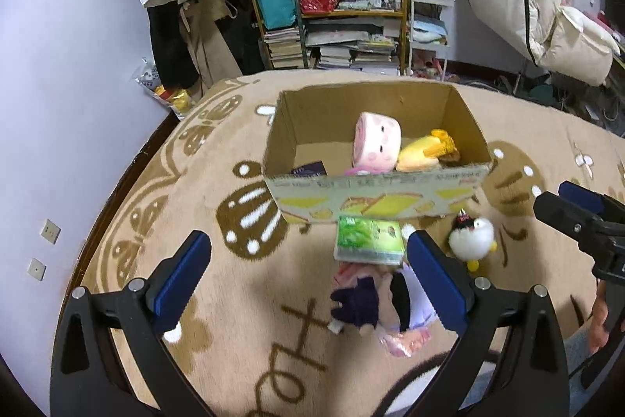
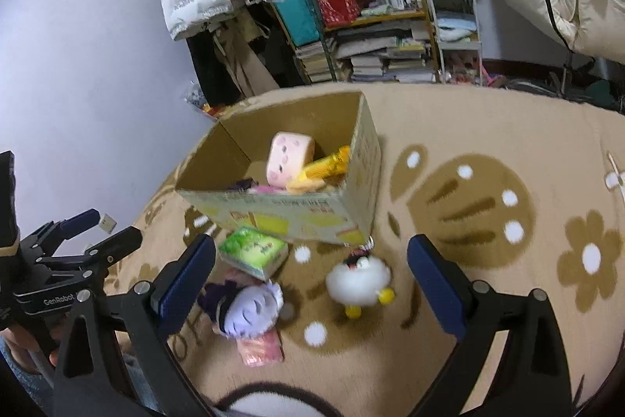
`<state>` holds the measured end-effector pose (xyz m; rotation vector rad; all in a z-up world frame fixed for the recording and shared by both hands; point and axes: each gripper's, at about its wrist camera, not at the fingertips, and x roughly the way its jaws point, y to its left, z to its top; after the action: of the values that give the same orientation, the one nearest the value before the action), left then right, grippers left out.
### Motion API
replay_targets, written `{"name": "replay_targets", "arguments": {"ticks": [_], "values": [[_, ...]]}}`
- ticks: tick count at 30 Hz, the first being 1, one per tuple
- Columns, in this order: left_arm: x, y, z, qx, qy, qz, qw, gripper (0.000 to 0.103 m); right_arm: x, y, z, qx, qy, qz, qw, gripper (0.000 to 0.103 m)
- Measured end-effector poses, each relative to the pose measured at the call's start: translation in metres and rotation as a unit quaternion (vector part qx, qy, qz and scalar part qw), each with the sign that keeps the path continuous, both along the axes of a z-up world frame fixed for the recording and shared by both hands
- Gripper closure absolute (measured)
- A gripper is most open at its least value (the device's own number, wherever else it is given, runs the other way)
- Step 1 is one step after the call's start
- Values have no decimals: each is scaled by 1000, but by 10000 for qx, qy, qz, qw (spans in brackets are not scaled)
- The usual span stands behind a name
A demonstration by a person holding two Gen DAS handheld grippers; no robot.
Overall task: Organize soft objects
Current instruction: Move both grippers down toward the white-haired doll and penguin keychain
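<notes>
My left gripper point(image 1: 308, 276) hangs above the carpet point(image 1: 218, 339) with its blue fingers point(image 1: 183, 276) spread wide, nothing between them. My right gripper point(image 2: 312, 284) is splayed just as wide and empty too, over the white fluffy chick toy point(image 2: 359, 280).

The cardboard box point(image 1: 377, 194) sits open on the far side of the carpet. Inside, a pink square plush point(image 1: 377, 141) leans against a yellow plush point(image 1: 424, 151) at the right end, and something dark purple point(image 1: 308, 167) lies at the near left corner; I can't make out what that is.

On the near side of the box, the green tissue pack point(image 1: 369, 241) lies right up against its front wall. Nearer to me, touching the pack's near edge, is the doll with the pale face and dark hair point(image 2: 250, 307), with a pink packet point(image 2: 261, 348) just below it. The chick sits to the right of both, apart from them, close to the box's near right corner.
</notes>
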<state>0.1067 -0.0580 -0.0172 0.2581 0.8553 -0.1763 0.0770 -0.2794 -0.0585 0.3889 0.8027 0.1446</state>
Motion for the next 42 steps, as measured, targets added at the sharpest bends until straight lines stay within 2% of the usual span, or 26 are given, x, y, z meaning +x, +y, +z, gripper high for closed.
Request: {"name": "replay_targets", "arguments": {"ticks": [9,14,27,33,39,42], "values": [[-14,-26,-28,102,38,-325,9994,3,7,-4,-15,39,357,-123,9993,0],[-20,-49,-44,406,68,-602,9973,3,18,-6,-29,83,624,-183,9978,0],[-16,-82,-85,632,623,-981,9912,3,46,-13,-73,292,1443,-308,9886,0],[-15,-92,-108,885,880,-1093,9861,3,54,-13,-94,375,1768,-328,9830,1],[-11,-98,-129,1191,1041,-1100,9813,3,60,-9,-110,433,2015,-252,9782,5],[-7,-97,-133,1244,1078,-1055,9807,3,61,-7,-115,405,2080,-217,9770,11]]}}
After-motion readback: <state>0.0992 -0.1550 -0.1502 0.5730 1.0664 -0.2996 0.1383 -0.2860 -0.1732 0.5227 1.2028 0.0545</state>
